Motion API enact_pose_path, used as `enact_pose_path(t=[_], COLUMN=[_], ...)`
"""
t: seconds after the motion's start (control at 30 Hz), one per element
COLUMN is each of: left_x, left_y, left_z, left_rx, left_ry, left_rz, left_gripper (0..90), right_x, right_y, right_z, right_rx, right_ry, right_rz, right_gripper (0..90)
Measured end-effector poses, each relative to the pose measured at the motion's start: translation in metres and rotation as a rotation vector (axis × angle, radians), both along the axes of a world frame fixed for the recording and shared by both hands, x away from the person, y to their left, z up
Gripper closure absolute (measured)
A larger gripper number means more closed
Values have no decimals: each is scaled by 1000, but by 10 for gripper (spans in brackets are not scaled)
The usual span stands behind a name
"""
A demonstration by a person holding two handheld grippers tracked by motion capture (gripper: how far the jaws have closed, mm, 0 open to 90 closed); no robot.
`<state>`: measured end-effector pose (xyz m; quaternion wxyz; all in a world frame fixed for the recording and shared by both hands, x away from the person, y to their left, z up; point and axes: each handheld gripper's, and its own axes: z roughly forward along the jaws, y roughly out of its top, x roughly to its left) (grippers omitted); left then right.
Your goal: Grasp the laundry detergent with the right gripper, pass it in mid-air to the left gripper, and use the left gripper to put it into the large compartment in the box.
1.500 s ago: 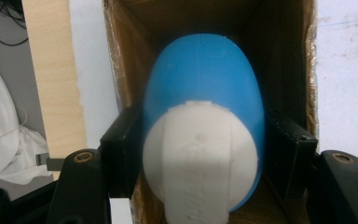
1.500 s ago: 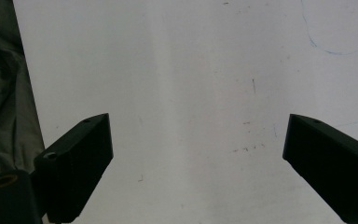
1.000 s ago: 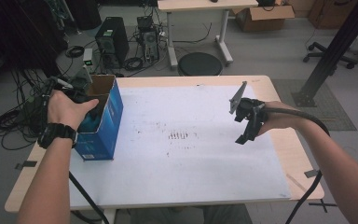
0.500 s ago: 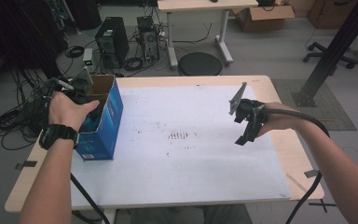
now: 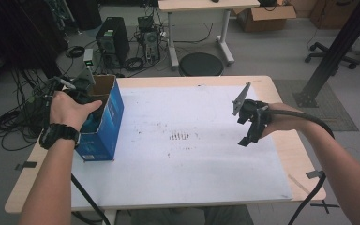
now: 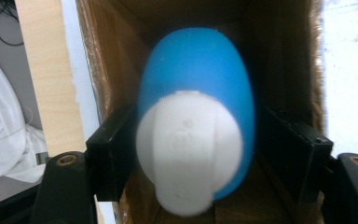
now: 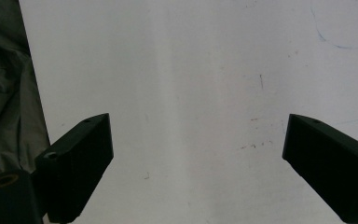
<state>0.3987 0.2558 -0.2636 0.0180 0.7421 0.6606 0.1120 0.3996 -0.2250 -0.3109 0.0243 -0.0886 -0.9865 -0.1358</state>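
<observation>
Here no writing can be read on the blue box (image 5: pixel 104 123) at the table's left edge. Inside it, a smooth blue-and-white egg-shaped toy (image 6: pixel 196 116) sits between the left gripper (image 6: pixel 196 154), whose jaws have just been opening. The right gripper (image 7: pixel 198 163) hangs wide open, empty.

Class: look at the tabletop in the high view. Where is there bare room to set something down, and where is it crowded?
Free: the white sheet between the blue box and the right gripper, and its whole near half. Crowded: the left edge, where the left gripper reaches inside the box around a blue-and-white object.
</observation>
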Motion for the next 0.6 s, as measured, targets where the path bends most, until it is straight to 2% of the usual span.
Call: enact_pose_path(t=[0.1, 0.33, 0.43, 0.5, 0.6], left_x=[-1, -5, -7, -8, -9], left_y=[-1, -8, -13, -18, -26], left_z=[7, 38, 50, 57, 63], left_rx=[8, 52, 27, 32, 22], left_ry=[-10, -48, -57, -76, -85], left_rz=[-6, -41, -56, -75, -115], left_gripper=[285, 244, 213, 208, 192], right_x=[0, 0, 0, 0, -1], right_y=[-1, -2, -2, -2, -1], right_z=[1, 7, 10, 11, 12], right_rx=[3, 18, 32, 32, 37], right_ry=[-1, -10, -15, -16, -15], right_rz=[4, 0, -1, -1, 1], right_gripper=[83, 83, 82, 82, 82])
